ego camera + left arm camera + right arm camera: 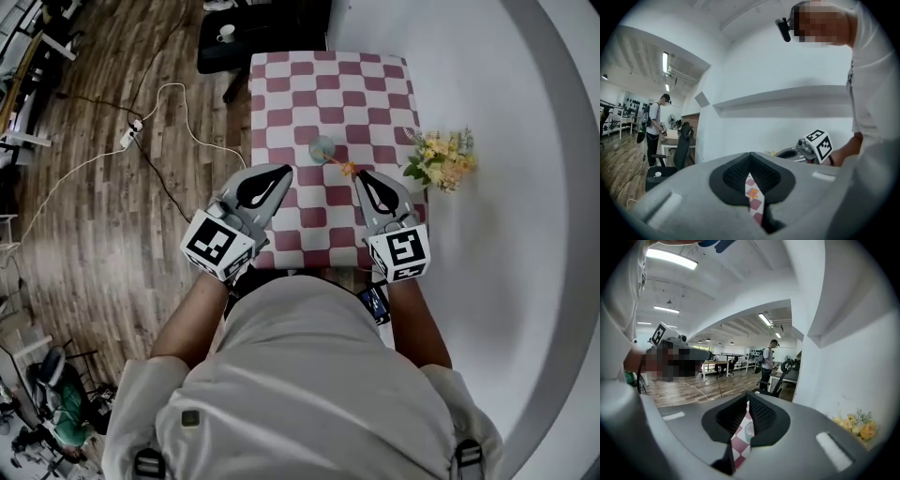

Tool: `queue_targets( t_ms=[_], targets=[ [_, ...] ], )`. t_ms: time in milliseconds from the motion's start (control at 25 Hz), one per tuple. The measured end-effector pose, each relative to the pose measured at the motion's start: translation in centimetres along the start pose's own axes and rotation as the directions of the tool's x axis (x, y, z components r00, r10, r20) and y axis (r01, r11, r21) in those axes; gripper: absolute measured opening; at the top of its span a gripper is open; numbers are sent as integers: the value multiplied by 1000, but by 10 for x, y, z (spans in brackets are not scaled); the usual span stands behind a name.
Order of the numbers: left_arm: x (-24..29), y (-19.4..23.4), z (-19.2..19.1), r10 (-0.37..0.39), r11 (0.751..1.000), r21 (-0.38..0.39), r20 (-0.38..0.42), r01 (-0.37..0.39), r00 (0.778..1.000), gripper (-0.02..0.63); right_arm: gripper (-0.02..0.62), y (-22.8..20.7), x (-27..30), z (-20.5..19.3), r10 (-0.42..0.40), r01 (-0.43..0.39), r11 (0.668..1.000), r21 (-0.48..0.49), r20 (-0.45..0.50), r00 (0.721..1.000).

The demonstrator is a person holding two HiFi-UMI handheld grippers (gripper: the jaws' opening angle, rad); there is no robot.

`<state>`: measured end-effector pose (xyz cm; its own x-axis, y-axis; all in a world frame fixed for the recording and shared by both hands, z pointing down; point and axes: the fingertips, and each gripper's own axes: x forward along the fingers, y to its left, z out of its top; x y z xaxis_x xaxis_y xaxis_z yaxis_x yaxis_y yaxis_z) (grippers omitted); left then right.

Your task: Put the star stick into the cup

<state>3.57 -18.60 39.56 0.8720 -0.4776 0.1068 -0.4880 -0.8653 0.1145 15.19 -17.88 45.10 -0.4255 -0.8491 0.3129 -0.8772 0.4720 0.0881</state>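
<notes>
Left tool (279, 172), right tool (362, 176): jaws almost together, gripping nothing, above desk (281, 94). Star stick (343, 167) lies on desk, just beside cup (322, 148). Advice: spread right jaws first, pinch shaft, avoid nudging cup.

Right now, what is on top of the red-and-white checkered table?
A clear cup, an orange star stick next to it, and yellow flowers at the right edge. The left gripper and right gripper cover the table's near strip.
</notes>
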Motion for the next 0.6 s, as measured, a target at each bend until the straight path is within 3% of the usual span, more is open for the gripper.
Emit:
queue_targets(
  t_ms=[600],
  targets=[
    [-17,-46,62,51,991,116,109,-64,993,1,9,-8,-57,53,-7,15,998,-56,144,990]
  ],
)
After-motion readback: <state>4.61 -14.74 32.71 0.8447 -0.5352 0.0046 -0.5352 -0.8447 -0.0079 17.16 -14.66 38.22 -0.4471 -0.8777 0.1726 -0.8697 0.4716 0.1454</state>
